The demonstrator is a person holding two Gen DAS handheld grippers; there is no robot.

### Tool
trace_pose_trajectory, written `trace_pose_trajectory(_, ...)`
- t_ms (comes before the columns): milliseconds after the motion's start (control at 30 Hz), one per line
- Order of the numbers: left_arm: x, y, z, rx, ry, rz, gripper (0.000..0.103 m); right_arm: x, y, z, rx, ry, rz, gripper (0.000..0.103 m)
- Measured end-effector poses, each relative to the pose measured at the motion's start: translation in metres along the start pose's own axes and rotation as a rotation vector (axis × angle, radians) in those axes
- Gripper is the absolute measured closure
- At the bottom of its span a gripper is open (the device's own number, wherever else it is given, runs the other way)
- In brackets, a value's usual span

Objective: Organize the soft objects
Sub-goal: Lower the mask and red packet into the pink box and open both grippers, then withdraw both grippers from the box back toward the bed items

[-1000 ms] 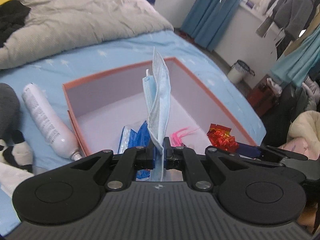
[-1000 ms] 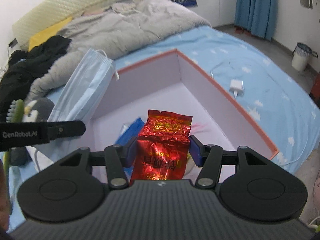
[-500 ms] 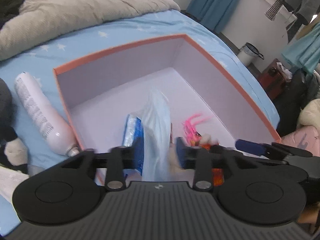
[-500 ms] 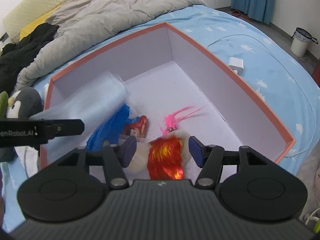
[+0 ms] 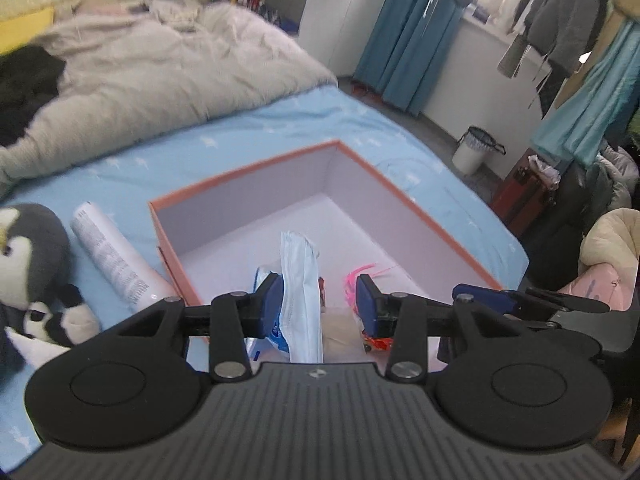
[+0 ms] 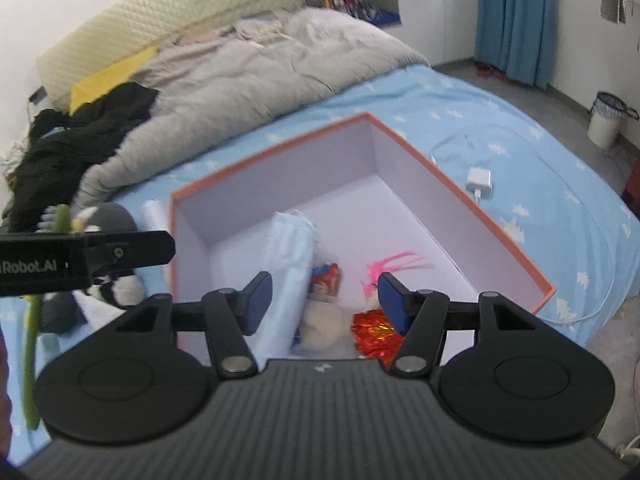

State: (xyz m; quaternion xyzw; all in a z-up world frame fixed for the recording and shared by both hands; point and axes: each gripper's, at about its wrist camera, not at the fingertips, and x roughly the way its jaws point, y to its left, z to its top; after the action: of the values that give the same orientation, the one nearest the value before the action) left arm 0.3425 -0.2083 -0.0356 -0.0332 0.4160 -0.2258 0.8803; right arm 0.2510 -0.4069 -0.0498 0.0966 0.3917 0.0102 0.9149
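An orange-rimmed box (image 5: 244, 168) (image 6: 276, 149) with a pale lilac inside sits on the blue bed. A light blue face mask (image 5: 301, 280) (image 6: 289, 264) lies in its near left part. A red foil packet (image 6: 374, 334) (image 5: 376, 343) lies at the near edge, beside a cream fluffy item (image 6: 322, 326). A pink feathery thing (image 6: 390, 264) (image 5: 360, 274) and a small colourful pack (image 6: 326, 278) also lie inside. My left gripper (image 5: 320, 304) is open and empty above the box's near edge. My right gripper (image 6: 322, 300) is open and empty there too.
A plush penguin (image 5: 30, 256) (image 6: 102, 224) and a white tube (image 5: 114, 258) lie left of the box. A grey duvet (image 6: 248, 68) and black clothes (image 6: 80, 128) cover the far bed. A white charger with cable (image 6: 480, 178) lies right of the box. A bin (image 5: 474, 150) stands on the floor.
Both grippers opened and pulled back up. The face mask dropped from the left one and the red foil packet from the right one; both now lie in the box.
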Motion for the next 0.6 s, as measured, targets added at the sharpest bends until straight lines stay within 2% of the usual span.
trace_pose_trajectory(367, -0.119, 0.003, -0.028, -0.015, -0.160, 0.009, 0.056, -0.075, 0.040, -0.011, -0.059, -0.118, 0.081, 0.042)
trace_pose_trajectory(600, -0.179, 0.012, -0.066, -0.009, -0.234, 0.061, 0.056, -0.108, 0.064, -0.033, -0.097, -0.175, 0.135, 0.042)
